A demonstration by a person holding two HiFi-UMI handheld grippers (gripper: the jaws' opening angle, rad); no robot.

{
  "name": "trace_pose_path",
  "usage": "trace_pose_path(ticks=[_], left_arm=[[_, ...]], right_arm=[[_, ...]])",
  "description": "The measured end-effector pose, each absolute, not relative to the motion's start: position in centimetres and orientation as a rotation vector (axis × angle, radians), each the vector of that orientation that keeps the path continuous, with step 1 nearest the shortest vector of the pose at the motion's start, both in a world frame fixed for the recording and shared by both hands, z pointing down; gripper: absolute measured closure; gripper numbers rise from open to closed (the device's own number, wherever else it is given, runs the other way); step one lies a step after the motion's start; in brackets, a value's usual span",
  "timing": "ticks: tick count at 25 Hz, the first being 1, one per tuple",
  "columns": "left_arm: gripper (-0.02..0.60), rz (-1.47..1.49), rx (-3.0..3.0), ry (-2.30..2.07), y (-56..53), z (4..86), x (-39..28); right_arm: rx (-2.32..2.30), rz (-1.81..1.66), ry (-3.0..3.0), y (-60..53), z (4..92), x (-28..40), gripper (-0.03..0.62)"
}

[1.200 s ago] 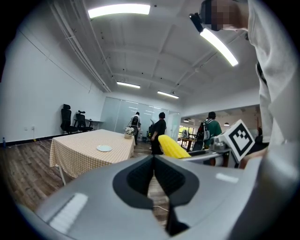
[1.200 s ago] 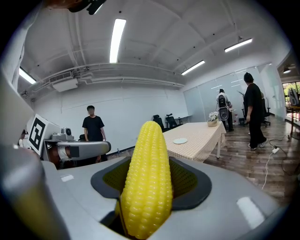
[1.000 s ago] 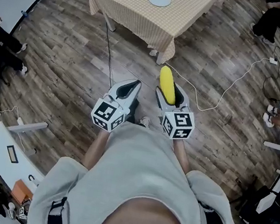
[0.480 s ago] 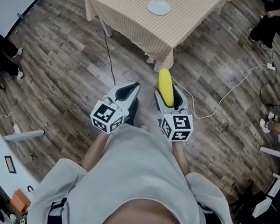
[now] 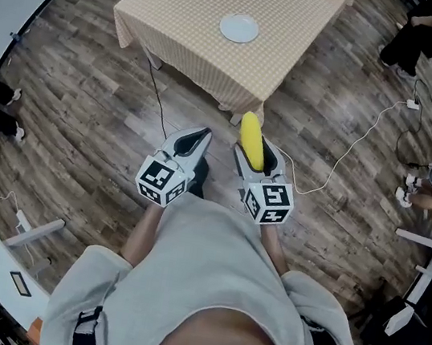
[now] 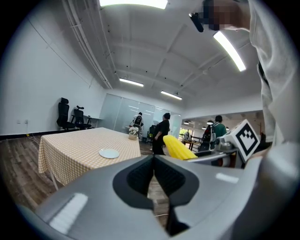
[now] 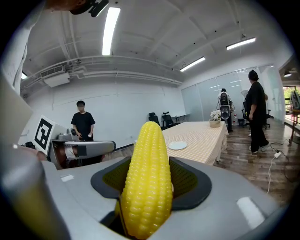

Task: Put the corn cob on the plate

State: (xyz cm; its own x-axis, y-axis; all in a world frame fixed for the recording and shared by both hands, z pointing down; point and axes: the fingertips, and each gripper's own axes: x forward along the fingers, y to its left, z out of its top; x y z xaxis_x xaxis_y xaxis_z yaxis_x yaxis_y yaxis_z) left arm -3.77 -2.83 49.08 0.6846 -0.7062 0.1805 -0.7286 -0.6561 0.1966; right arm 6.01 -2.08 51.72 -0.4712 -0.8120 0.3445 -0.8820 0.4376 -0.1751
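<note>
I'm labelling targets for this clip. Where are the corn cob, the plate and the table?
corn cob [image 7: 147, 183]: right gripper view, middle of its kernel rows.
plate [image 5: 239, 27]: head view, its bare centre.
table [image 5: 185, 8]: head view, bare checked cloth beside the plate.

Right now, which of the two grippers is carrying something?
The right gripper: its jaws clamp the yellow corn cob. The left gripper has its jaws shut on nothing.

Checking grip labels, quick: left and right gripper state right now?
Left gripper: shut, nothing between the jaws.
Right gripper: shut on the corn cob.
</note>
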Motion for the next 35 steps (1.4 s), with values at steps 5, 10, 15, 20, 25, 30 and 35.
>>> trace_pose_path(ticks=[5, 10, 15, 20, 25, 30, 35], left_arm=[[0.574, 0.137, 2.627, -1.130, -9.3, 50.2, -5.3], [0.574, 0.137, 2.629, -1.104, -16.3, 49.1, -7.5], [0.574, 0.124, 2.645, -1.083, -22.8, 47.3, -9.1], [0.574, 0.114, 2.667, -1.042, -27.8, 46.2, -10.4], [0.574, 0.117, 2.683, -1.012, -30.4, 46.2, -10.3], [0.574, 0.132, 2.670, -1.008, -31.6, 46.7, -9.7], [0.574, 0.149, 2.645, -1.050, -32.5, 46.9, -8.5]], right_arm=[[1.489, 0.511, -2.457, -8.5, 52.7, 4.6, 0.335], [1.520, 0.521, -2.433, -15.6, 51.4, 2.9, 0.335], [1.547, 0.506, -2.418, -21.8, 49.5, 1.5, 0.334], [1.587, 0.482, -2.403, -26.5, 48.0, 0.1, 0.335], [1.614, 0.484, -2.393, -28.9, 47.7, 0.1, 0.334], [1.604, 0.499, -2.390, -30.3, 48.2, 0.5, 0.335], [1.562, 0.507, -2.414, -31.9, 48.5, 1.9, 0.334]])
